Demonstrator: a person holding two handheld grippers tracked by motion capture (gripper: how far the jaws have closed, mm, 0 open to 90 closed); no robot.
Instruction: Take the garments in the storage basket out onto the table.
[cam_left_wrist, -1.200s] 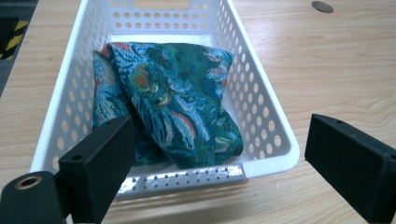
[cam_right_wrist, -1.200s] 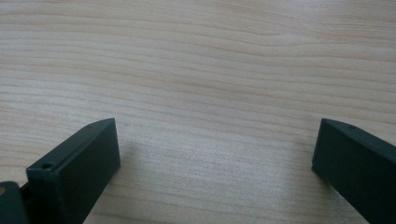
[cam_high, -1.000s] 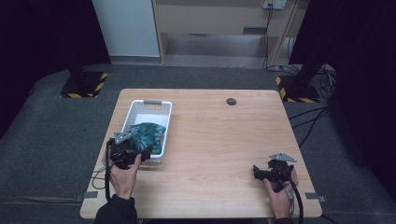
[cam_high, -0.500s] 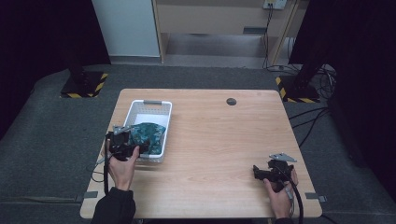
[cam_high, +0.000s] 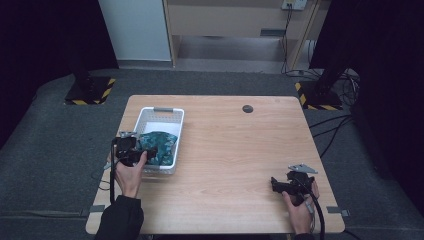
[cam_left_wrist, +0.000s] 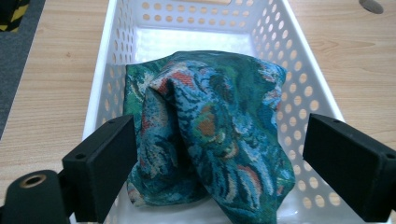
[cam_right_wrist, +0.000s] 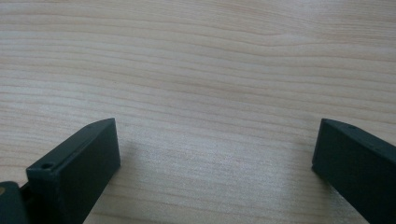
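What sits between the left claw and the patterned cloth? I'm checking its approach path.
Nothing: in the left gripper view the open left claw already flanks the cloth inside the white basket.

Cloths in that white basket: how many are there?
1. A single teal patterned cloth lies bunched in the near half of the white basket, between the open left gripper's jaws. Its folds could hide something underneath.

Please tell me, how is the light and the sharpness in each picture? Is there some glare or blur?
High view: even light on the table, dark surroundings, slightly soft. Left gripper view: the patterned cloth is sharp, the floor of the white basket behind it glares, the left claw is slightly blurred up close. Right gripper view: wood grain is soft, with a faint shadow beside the right claw.
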